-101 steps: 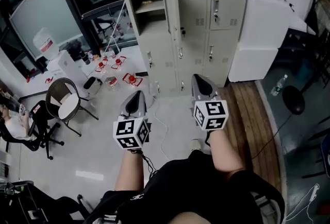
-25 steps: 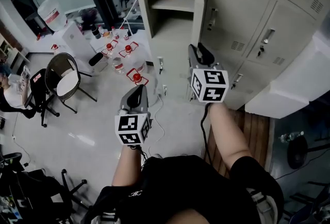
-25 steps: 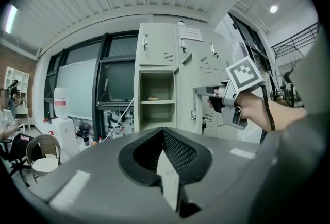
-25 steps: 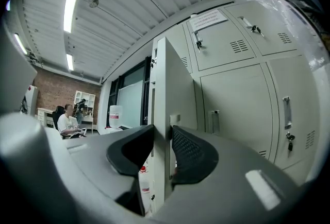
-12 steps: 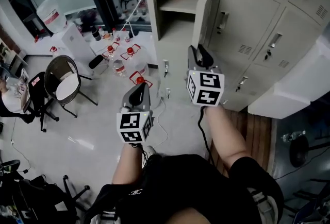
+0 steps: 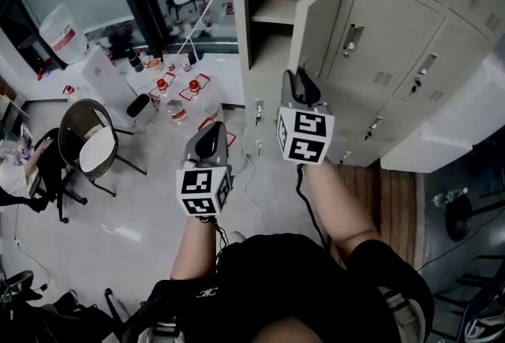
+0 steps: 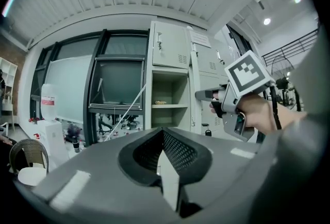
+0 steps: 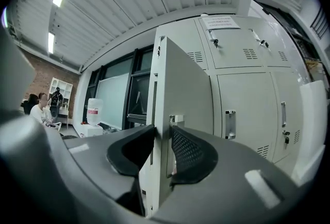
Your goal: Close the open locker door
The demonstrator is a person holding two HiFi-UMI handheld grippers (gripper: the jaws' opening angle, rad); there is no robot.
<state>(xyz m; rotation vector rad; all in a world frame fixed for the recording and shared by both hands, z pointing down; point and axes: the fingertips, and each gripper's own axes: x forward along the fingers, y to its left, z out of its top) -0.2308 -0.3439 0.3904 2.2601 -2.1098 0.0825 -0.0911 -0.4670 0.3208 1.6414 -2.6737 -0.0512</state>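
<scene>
The beige locker door [image 6: 319,18] stands ajar in front of its open compartment [image 6: 272,10], which has a shelf with a small item on it. My right gripper [image 6: 298,80] is raised at the door's free edge. In the right gripper view the door [image 8: 185,94] runs edge-on between the jaws of that gripper [image 8: 162,135], and both pads sit against it. My left gripper [image 6: 210,136] hangs lower and to the left, over the floor, with nothing in it. In the left gripper view its jaws [image 7: 163,133] meet at the tip, and the open compartment [image 7: 167,99] is ahead.
More closed lockers [image 6: 394,26] fill the wall to the right, with a white cabinet [image 6: 454,128] beside them. Several water bottles [image 6: 185,93], a white box [image 6: 106,73] and a round chair [image 6: 88,146] stand at the left. A cable [image 6: 251,192] lies on the floor.
The lockers have come much closer. My right gripper has risen to the open door's free edge and now straddles it. The left gripper has stayed low at the left.
</scene>
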